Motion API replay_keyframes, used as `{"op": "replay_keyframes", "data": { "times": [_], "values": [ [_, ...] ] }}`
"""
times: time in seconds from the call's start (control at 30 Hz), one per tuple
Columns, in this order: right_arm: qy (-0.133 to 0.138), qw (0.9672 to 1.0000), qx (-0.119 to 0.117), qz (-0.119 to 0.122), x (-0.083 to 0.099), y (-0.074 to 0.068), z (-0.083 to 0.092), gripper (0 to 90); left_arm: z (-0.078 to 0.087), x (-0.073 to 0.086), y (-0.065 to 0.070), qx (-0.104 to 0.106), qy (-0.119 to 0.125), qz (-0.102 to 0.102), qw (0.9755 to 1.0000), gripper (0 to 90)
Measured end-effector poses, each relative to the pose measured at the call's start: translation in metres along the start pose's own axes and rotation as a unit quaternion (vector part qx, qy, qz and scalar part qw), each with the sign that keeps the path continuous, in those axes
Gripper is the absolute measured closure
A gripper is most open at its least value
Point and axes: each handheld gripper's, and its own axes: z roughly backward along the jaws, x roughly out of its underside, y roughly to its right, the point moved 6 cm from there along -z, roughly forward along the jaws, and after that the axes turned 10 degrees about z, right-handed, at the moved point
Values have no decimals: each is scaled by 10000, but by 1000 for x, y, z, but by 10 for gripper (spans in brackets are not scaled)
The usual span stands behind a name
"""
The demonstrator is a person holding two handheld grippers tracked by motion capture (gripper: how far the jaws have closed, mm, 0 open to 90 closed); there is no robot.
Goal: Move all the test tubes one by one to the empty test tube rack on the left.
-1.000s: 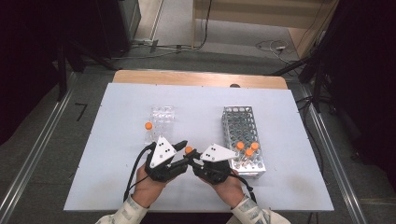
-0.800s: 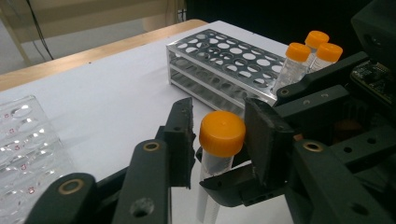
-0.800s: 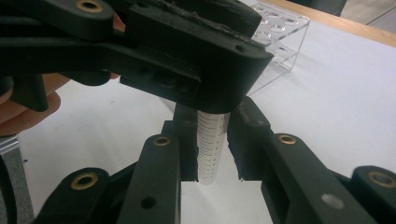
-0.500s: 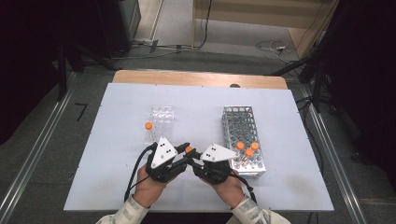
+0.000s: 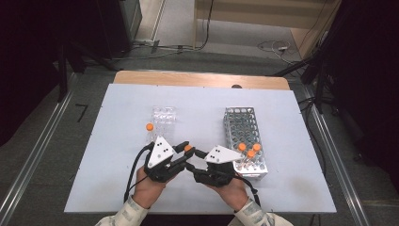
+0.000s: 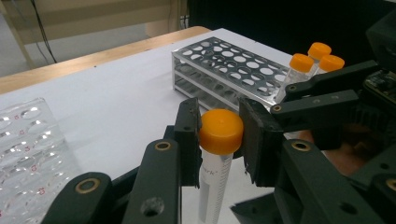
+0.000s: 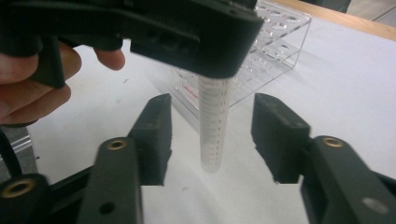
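A clear graduated tube (image 6: 215, 186) with an orange cap (image 6: 221, 130) hangs upright just above the white table (image 5: 117, 155). My left gripper (image 6: 219, 135) is shut on that cap. From the other side my right gripper (image 7: 212, 135) faces the tube's lower part (image 7: 214, 126). Its jaws have just been opening and now stand apart on either side of the tube, pads off it. In the high view the left gripper (image 5: 184, 149) and the right gripper (image 5: 194, 160) meet tip to tip near the table's front middle.
A metal tube rack (image 5: 244, 129) stands to the right, with three orange-capped tubes (image 5: 249, 149) in its near end. A clear plastic rack (image 5: 163, 115) sits behind the left gripper, and another orange-capped tube (image 5: 149, 127) stands at its near left corner.
Both hands have stayed where they were. The right gripper's jaws look wider apart than before, while the left gripper still has the orange cap.
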Motion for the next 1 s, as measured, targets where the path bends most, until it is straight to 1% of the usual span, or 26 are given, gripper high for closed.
{"op": "replay_keyframes", "data": {
  "times": [0.13,0.27,0.4,0.63,0.9,1.0],
  "values": [
    [-20,10000,-5,17,2,-2,5,385,1,-3,-3,-11,14,64,10000,700],
    [-52,10000,14,-37,4,-2,8,310,3,-9,-7,-56,68,109,9999,700],
    [-92,9999,-10,-69,7,-3,11,274,6,-14,-12,-124,130,152,9997,700],
    [-208,9998,-41,-30,14,-6,13,249,7,-20,-22,-262,174,208,9993,700],
    [-252,9997,-46,-66,19,-9,19,249,15,-35,-36,-405,345,304,9981,700],
    [-255,9997,-33,-50,20,-9,20,249,19,-42,-42,-468,446,366,9972,700]
  ]
}}
